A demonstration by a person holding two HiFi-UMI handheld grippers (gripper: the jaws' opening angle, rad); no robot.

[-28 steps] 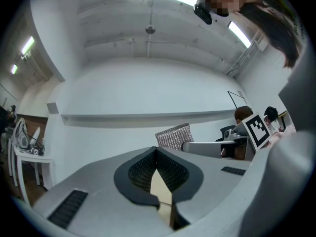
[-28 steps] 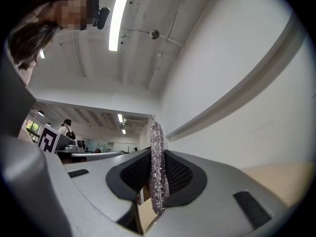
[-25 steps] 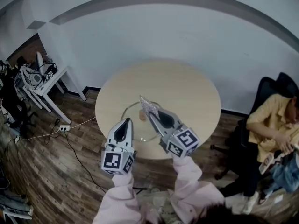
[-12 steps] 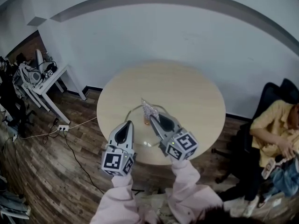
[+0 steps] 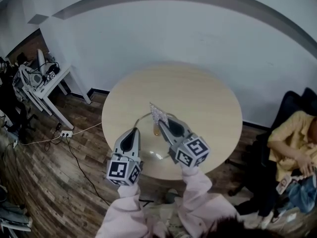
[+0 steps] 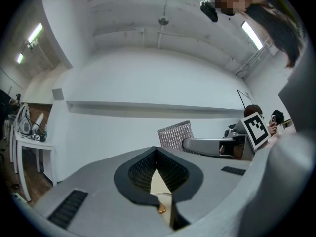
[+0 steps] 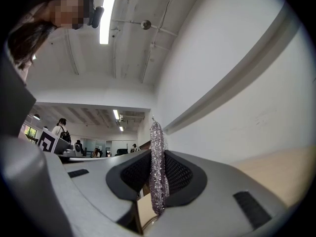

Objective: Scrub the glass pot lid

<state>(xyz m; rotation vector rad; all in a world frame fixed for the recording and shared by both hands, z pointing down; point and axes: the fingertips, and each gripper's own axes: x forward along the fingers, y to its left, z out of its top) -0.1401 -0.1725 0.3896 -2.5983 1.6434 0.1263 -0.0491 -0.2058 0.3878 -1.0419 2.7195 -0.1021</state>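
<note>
The left gripper (image 5: pixel 134 131) reaches the near-left rim of the glass pot lid (image 5: pixel 167 146), its jaws drawn together; whether they nip the rim is unclear. Just right of it, the right gripper (image 5: pixel 161 123) has its jaws clamped on one silver scouring cloth (image 5: pixel 158 114), above the lid's knob (image 5: pixel 156 129). The single lid sits at the near side of the round tabletop (image 5: pixel 198 95). The glass is probably stiff, slick and breakable, best steadied by the knob or rim.

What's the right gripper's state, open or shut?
Shut on the silver mesh scrubber: in its own view the right gripper pinches it edge-on, mesh sticking past the tips.
</note>
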